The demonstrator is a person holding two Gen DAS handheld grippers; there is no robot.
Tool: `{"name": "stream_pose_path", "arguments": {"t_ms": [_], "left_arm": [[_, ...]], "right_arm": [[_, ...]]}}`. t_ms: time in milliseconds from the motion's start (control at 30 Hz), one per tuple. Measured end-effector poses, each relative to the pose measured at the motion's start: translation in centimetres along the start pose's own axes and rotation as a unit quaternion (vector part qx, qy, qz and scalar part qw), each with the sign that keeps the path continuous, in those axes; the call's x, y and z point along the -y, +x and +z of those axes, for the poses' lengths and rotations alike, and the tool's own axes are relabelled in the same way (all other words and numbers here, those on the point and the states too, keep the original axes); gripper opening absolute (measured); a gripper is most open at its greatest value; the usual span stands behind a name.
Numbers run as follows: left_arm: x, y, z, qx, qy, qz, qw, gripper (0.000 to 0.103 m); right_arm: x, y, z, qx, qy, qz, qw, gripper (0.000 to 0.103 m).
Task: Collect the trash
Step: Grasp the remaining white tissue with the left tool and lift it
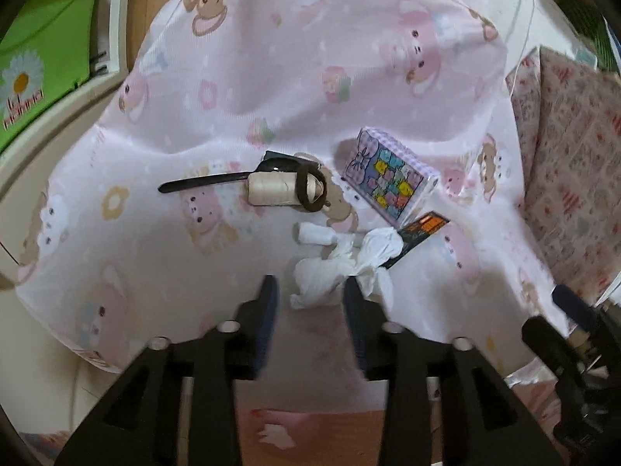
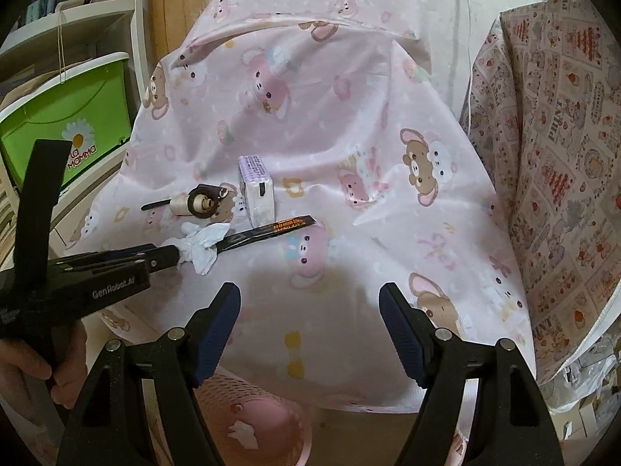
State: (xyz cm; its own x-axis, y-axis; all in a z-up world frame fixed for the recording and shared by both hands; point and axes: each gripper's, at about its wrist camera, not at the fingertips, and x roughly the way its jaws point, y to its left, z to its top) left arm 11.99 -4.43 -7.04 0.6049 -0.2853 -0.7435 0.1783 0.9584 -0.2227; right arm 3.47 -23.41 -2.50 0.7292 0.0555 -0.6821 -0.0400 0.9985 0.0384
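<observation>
A crumpled white tissue [image 1: 330,272] lies on the pink bear-print sheet [image 1: 310,77], trailing onto a black sachet with orange print [image 1: 423,233]. My left gripper [image 1: 310,295] is open and straddles the tissue's near end. Its right finger touches the paper, and a small gap shows at the left pad. In the right wrist view the left gripper [image 2: 176,258] reaches in from the left to the tissue [image 2: 202,246]. My right gripper [image 2: 310,295] hangs open over bare sheet near the bed's front edge, with nothing between its fingers.
Behind the tissue lie a beige roll on a black handle [image 1: 271,192], a dark hair tie [image 1: 310,190] and a purple-checked tissue pack [image 1: 392,178]. A pink basket [image 2: 268,392] holding a white scrap stands below the bed edge. Green box [image 2: 66,124] left, patterned quilt [image 2: 562,155] right.
</observation>
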Motion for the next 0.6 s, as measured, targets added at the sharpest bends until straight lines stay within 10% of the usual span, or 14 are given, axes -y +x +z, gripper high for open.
{"name": "stream_pose_path", "arguments": {"t_ms": [100,600], "left_arm": [[-0.1,0.1,0.1,0.008,-0.011,-0.001,0.9999,0.049],[1.4,-0.7,0.3,0.005,0.033,-0.019,0.9992,0.008]], "right_arm": [[0.0,-0.3,0.1,0.008,-0.009,-0.011,1.0,0.076],[0.9,-0.5,0.5,0.012,0.007,-0.014,1.0,0.077]]}}
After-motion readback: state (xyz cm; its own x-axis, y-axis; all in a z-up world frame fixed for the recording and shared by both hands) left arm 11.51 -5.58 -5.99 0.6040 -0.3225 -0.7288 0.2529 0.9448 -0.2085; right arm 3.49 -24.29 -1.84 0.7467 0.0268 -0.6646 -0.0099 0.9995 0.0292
